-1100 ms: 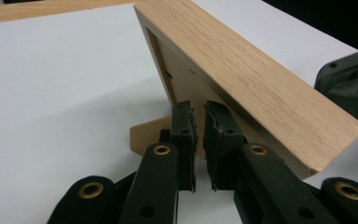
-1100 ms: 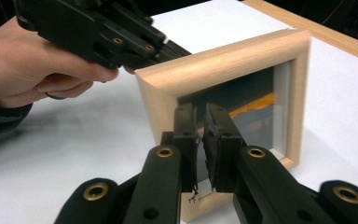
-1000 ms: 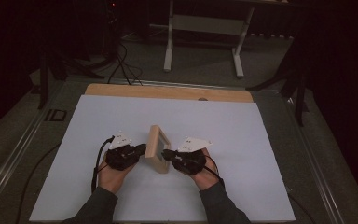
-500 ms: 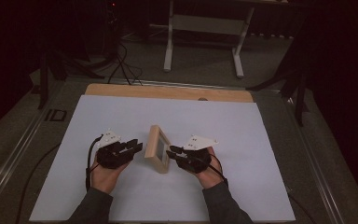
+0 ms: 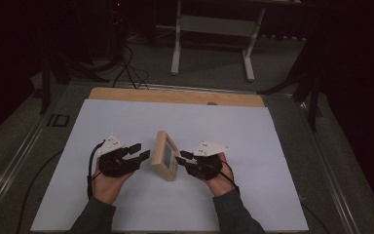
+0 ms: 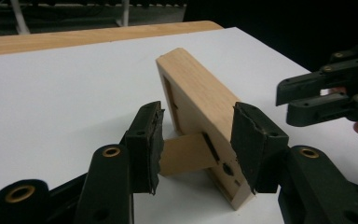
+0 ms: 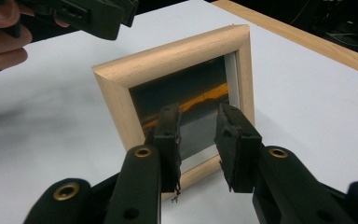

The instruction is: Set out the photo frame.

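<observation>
A small light-wood picture frame stands upright on the white table, propped by its back stand. My left gripper sits just left of it, facing the frame's back. Its jaws have just been opening and nothing is pressed between the pads. My right gripper is just right of the frame, facing the glazed front with a dark picture and an orange streak. Its jaws have also just been opening and are off the frame, with nothing held. Each gripper view shows the other gripper beyond the frame.
The white sheet covers a wooden tabletop whose far edge shows bare. Metal rails run along both table sides. Beyond the table stand white stand legs and floor cables in the dark.
Both grippers have drawn back from the frame's two sides and their jaws have opened. The frame stays upright on its stand in the same place.
</observation>
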Available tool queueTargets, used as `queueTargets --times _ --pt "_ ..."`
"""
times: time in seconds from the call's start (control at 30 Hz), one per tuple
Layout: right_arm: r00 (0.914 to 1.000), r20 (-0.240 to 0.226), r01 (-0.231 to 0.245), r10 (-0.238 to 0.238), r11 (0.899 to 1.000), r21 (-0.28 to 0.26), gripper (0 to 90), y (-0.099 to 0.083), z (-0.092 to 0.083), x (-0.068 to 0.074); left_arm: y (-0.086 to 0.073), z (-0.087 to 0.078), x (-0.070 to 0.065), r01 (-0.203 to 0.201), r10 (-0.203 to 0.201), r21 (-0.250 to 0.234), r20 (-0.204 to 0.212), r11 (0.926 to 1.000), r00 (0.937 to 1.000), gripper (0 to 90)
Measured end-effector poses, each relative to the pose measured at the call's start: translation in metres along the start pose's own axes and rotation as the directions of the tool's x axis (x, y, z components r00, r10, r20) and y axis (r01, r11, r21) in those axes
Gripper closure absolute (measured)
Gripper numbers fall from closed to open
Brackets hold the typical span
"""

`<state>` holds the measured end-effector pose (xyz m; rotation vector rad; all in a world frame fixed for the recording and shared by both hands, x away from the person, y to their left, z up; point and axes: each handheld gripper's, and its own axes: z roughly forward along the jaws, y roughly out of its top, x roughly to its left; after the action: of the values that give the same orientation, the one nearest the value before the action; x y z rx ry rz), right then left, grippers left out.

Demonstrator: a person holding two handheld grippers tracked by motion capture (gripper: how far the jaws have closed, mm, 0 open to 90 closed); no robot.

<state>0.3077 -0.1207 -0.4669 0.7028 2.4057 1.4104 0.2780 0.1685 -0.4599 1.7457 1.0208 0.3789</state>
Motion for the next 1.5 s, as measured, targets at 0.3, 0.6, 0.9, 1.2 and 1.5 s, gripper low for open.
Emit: queueTargets --times 0.3,0.6,0.9,1.2,1.5 --pt "0.9999 0.011 -0.009 0.009 1.000 -0.002 69.0 -0.001 -0.002 -0.003 0.004 -0.001 -0.006 0.007 -0.007 0.006 0.010 1.0000 0.9999 48.8" --pt "0.9998 0.016 -0.015 0.015 1.000 -0.009 68.7 -0.001 -0.004 -0.006 0.006 0.000 -0.016 -0.002 0.002 0.001 -0.010 1.0000 1.0000 33.8" --pt "0.9993 0.028 -0.025 0.026 0.999 -0.021 66.6 0.000 -0.009 -0.009 0.002 0.013 -0.027 -0.027 0.028 0.038 -0.018 0.9989 0.9994 28.5" --pt "0.9981 0.044 -0.041 0.042 0.998 -0.038 62.5 0.001 -0.015 -0.014 -0.004 0.026 -0.028 -0.009 0.011 0.063 -0.031 0.9980 0.9995 27.9" --pt "0.9975 0.050 -0.047 0.049 0.998 -0.048 60.2 0.002 -0.018 -0.016 -0.007 0.034 -0.031 -0.004 0.007 0.082 -0.033 0.9966 0.9994 27.7"
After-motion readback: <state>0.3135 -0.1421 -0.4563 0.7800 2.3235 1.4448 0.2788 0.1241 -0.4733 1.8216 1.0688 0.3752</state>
